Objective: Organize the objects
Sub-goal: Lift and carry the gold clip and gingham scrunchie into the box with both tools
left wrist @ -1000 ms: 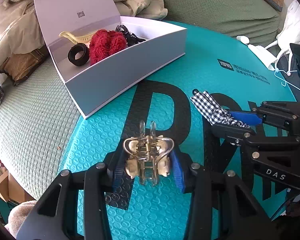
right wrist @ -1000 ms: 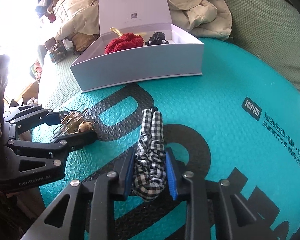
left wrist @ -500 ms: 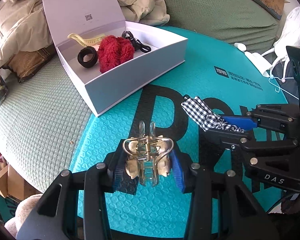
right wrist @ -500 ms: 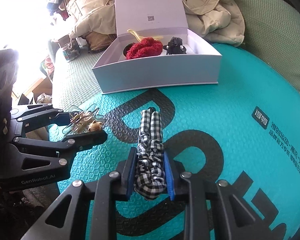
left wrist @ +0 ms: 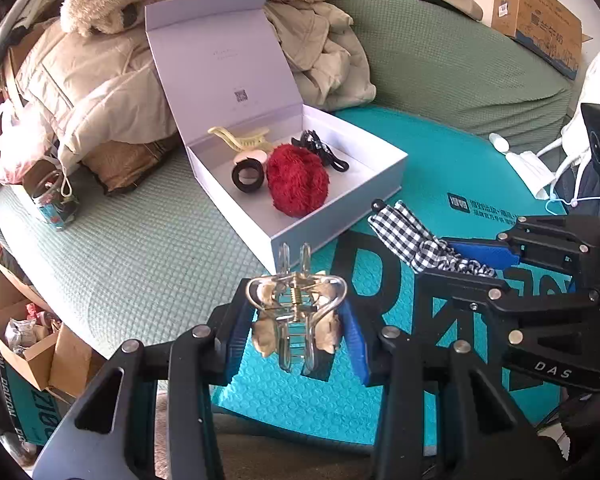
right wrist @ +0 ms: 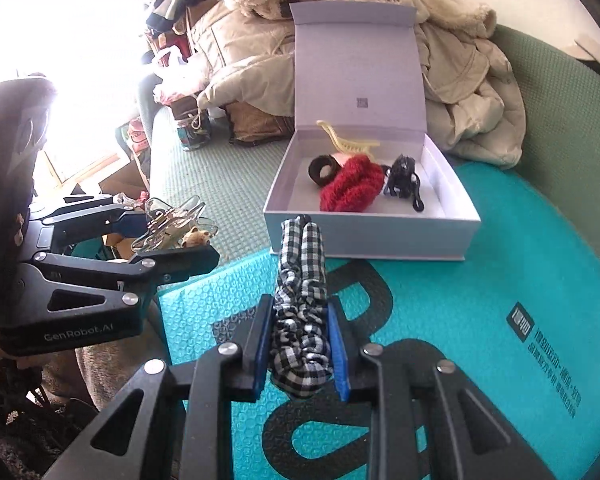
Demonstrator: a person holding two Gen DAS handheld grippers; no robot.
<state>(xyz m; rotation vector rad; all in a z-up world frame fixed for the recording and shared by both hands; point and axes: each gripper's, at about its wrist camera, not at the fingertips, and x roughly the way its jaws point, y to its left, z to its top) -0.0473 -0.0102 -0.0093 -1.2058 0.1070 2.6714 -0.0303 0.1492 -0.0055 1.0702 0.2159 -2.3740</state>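
Note:
My left gripper (left wrist: pixel 298 330) is shut on a clear hair claw clip (left wrist: pixel 296 312) with beige pieces, held above the teal mat. It also shows in the right wrist view (right wrist: pixel 172 226). My right gripper (right wrist: pixel 300 344) is shut on a black-and-white checked scrunchie (right wrist: pixel 300 300), seen too in the left wrist view (left wrist: pixel 412 240). The open white box (left wrist: pixel 340 216) lies ahead of both grippers. It holds a red fuzzy scrunchie (left wrist: pixel 298 184), a black ring (left wrist: pixel 247 176), a yellow clip (left wrist: pixel 240 140) and a black hair tie (left wrist: pixel 320 150).
The teal mat (right wrist: pixel 480 280) lies on a green bedcover (left wrist: pixel 140 248). Beige coats (left wrist: pixel 100 80) are piled behind the box. A cardboard box (left wrist: pixel 536 16) sits far right. A small tin (left wrist: pixel 54 204) stands at left. Cartons (left wrist: pixel 32 344) sit on the floor.
Both grippers have risen and drawn back from the mat with their items. The box now appears farther ahead and seen more from above.

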